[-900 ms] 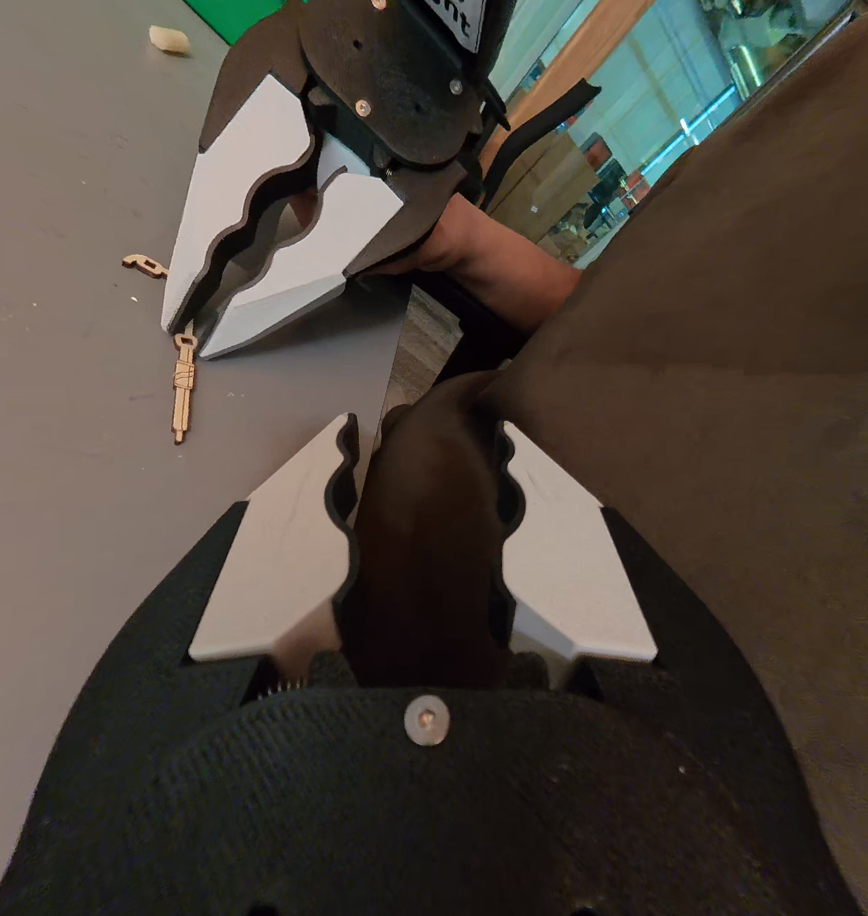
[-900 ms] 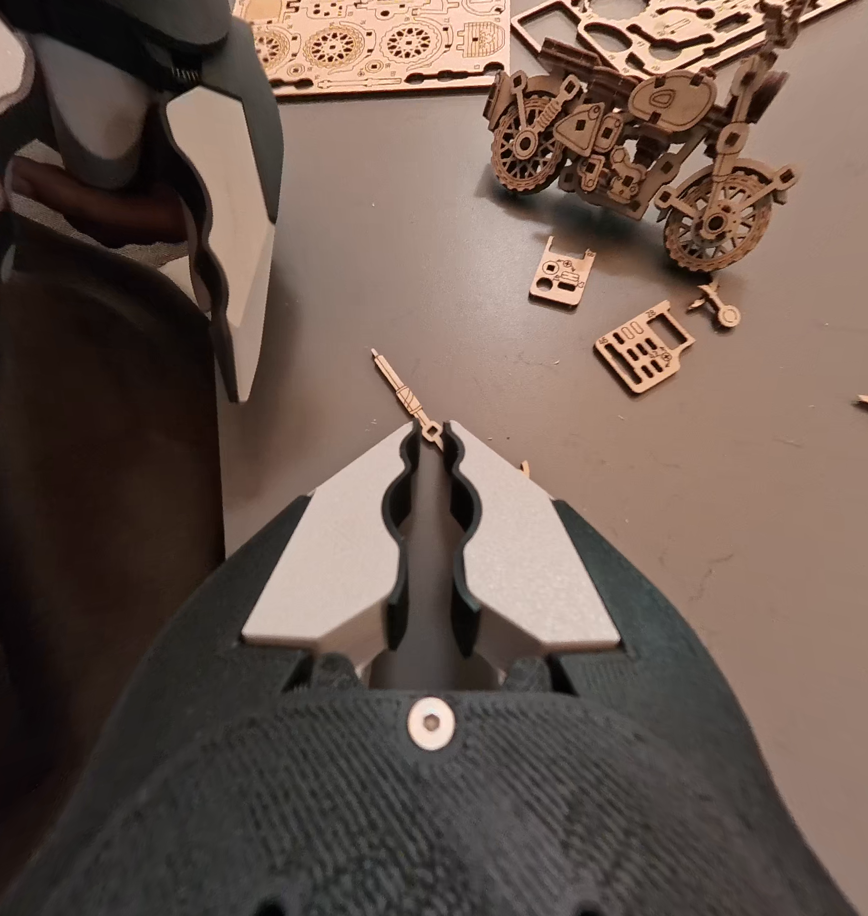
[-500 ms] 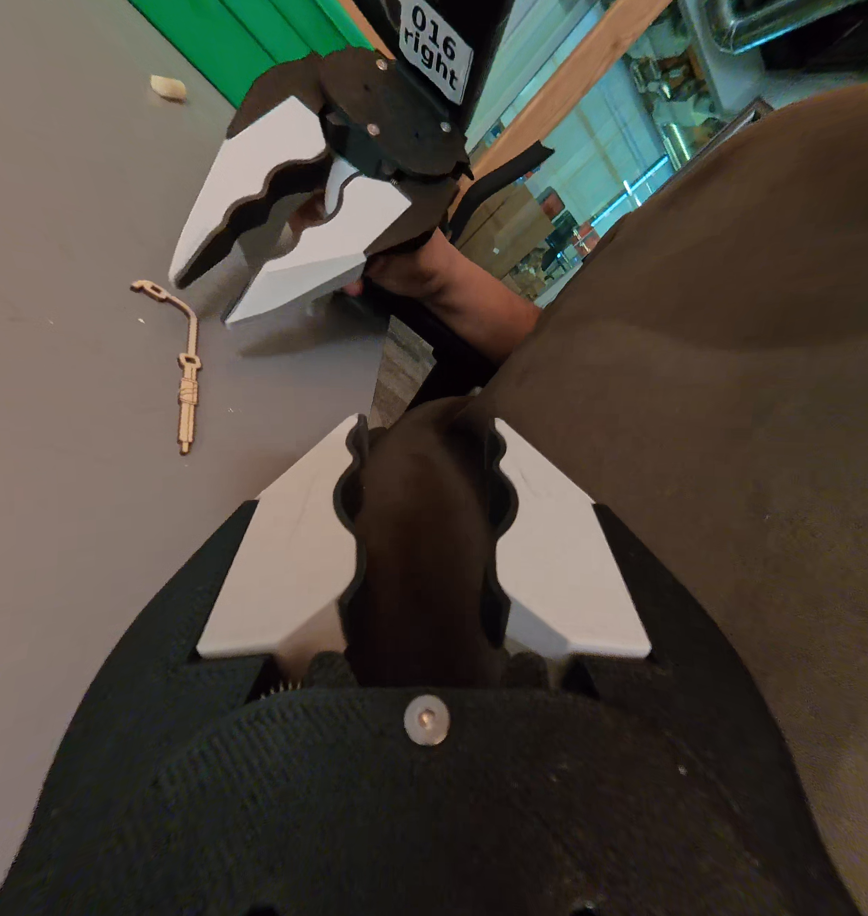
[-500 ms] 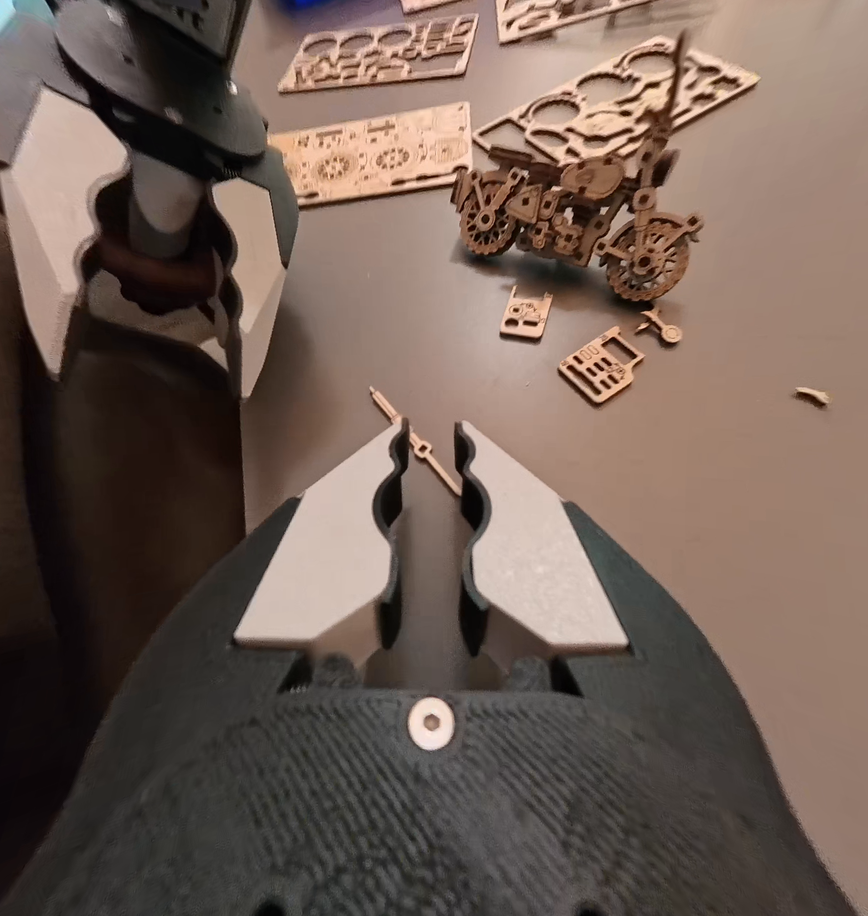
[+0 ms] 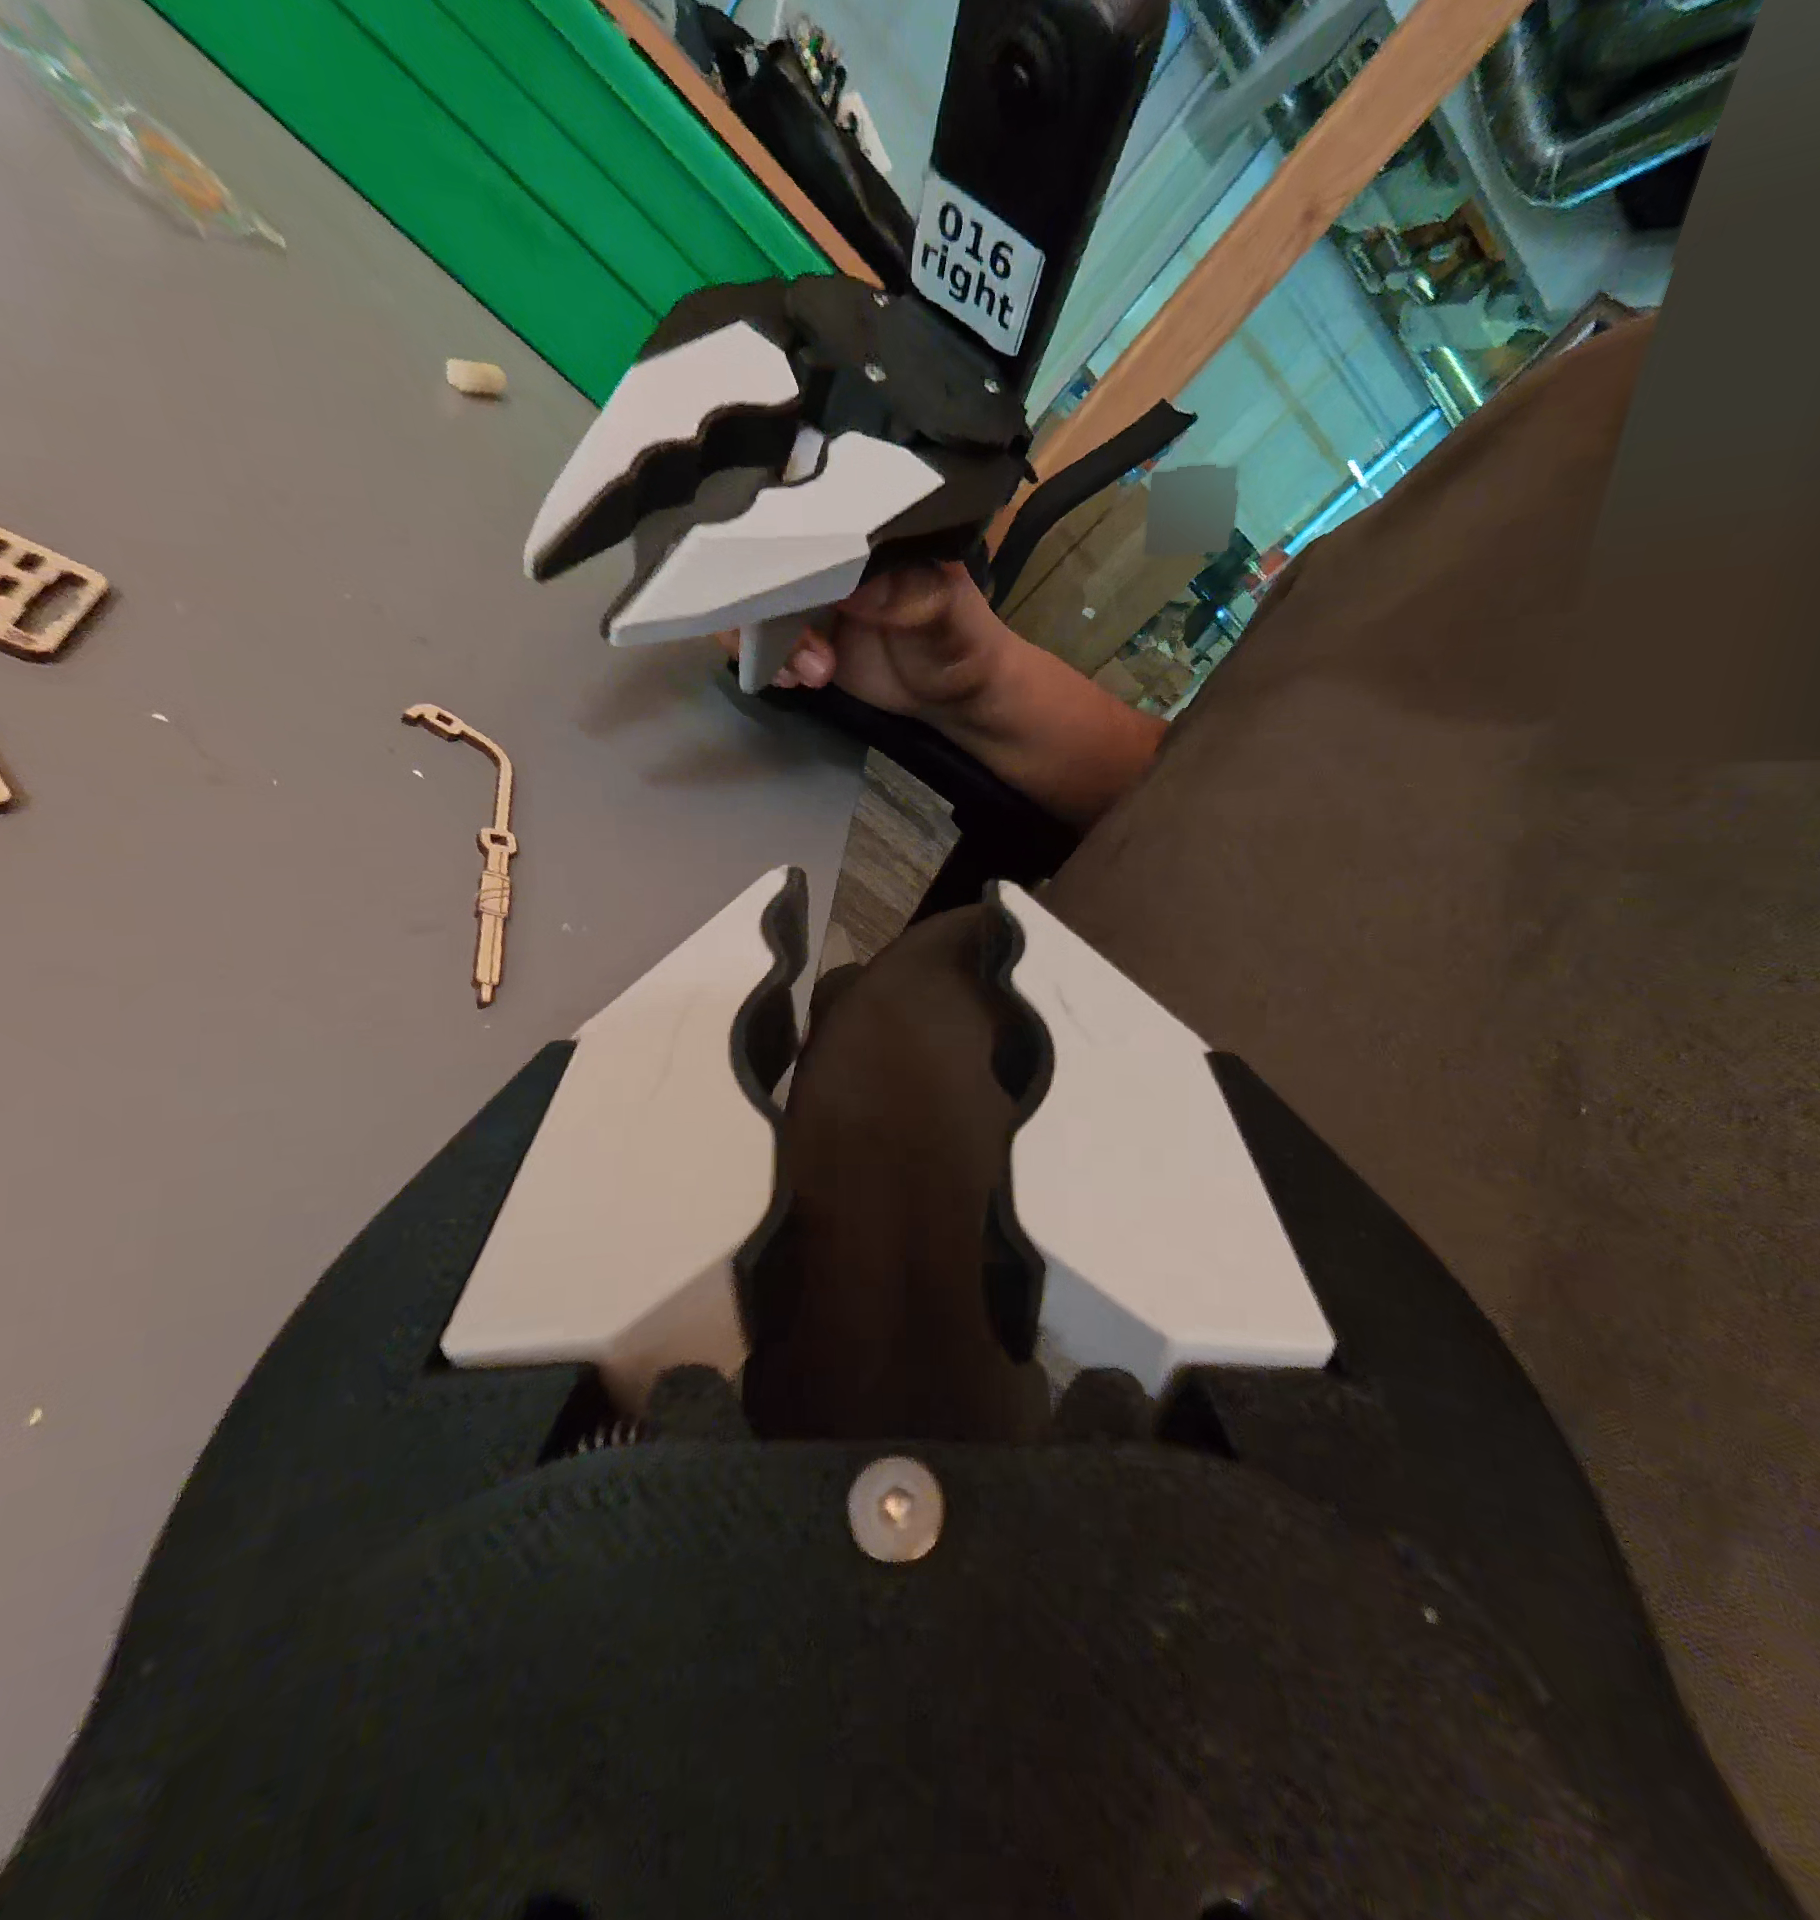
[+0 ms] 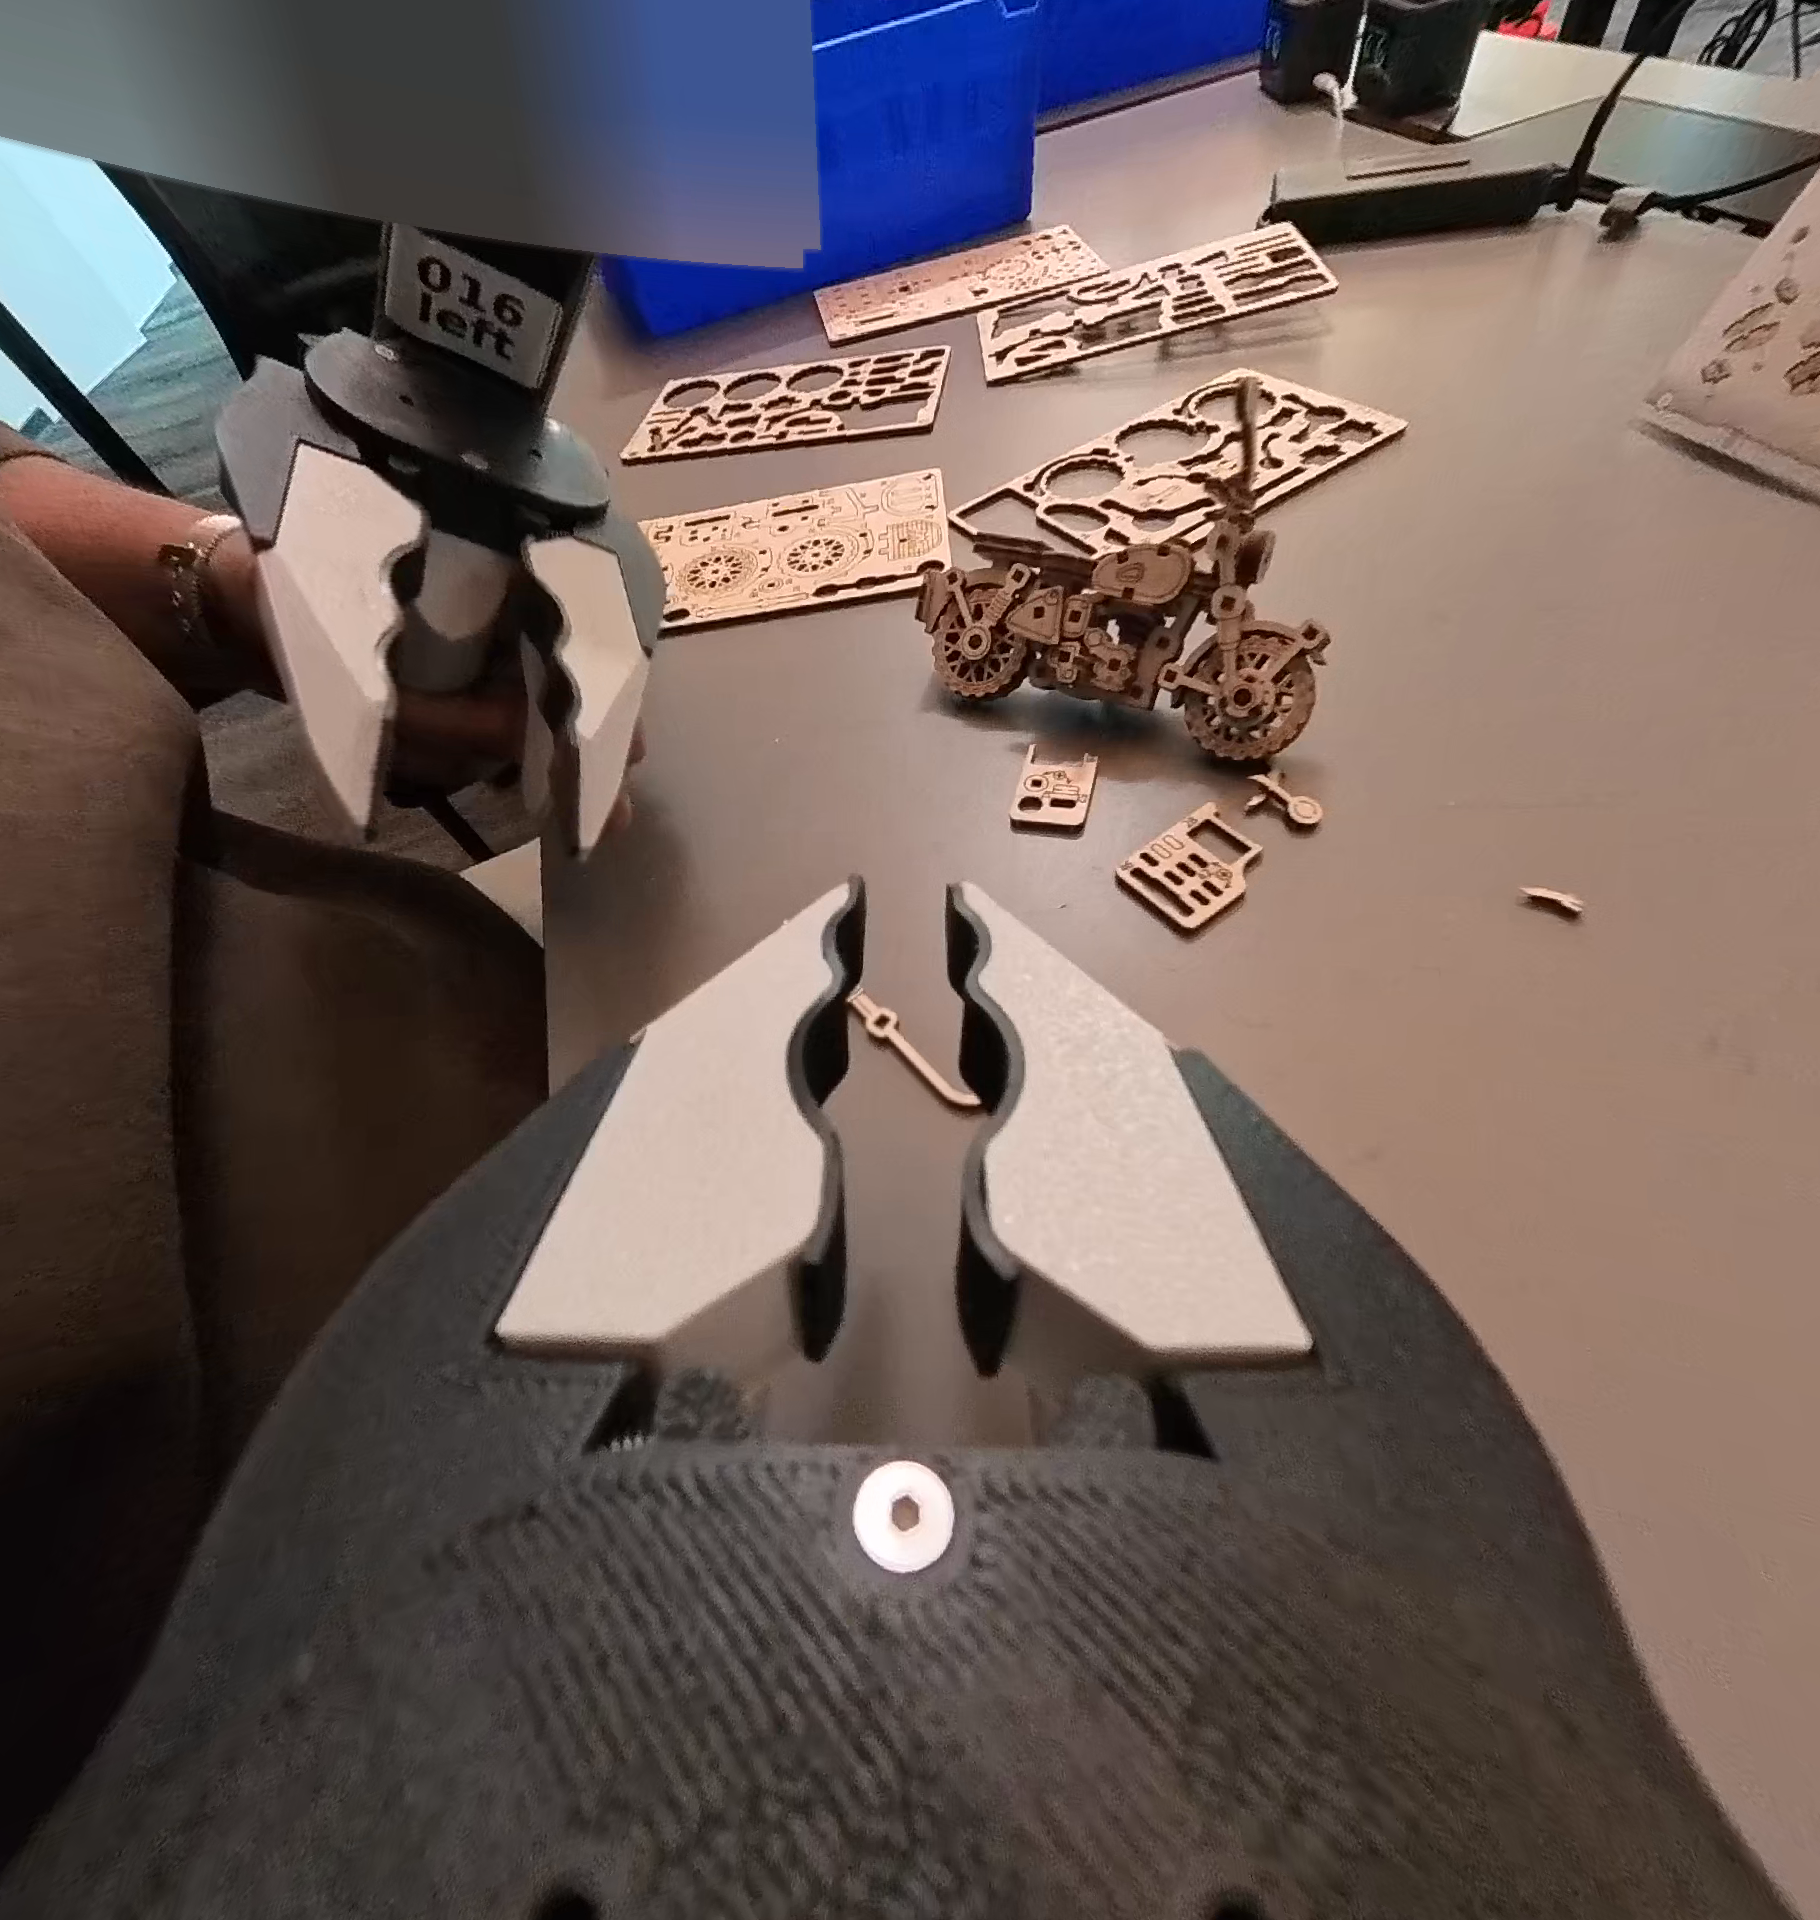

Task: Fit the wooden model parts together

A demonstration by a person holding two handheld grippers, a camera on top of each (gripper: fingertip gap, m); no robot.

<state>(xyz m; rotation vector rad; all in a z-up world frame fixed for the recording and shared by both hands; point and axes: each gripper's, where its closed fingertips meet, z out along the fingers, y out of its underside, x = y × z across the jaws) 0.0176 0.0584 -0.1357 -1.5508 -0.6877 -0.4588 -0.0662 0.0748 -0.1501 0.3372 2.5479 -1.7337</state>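
A slim wooden rod part with a hooked end lies flat on the grey table. In the right wrist view it shows in the gap between my right gripper's fingers, below them. My right gripper is open and empty and hovers above it; it also shows in the left wrist view. My left gripper is open and empty at the table's near edge, in front of a person's brown clothing; it also shows in the right wrist view. A built wooden motorcycle stands farther back.
Small loose wooden pieces lie near the motorcycle: a plate, a grid piece, a tiny pin piece, a chip. Several punched-out wooden sheets lie behind. A blue bin and a cloth bag stand at the back. The built wooden motorcycle lies around 12 centimeters away from my right fingertips.
My right gripper has opened, let go of the slim rod part and risen away from the table. The part now lies free. My left gripper stays open.
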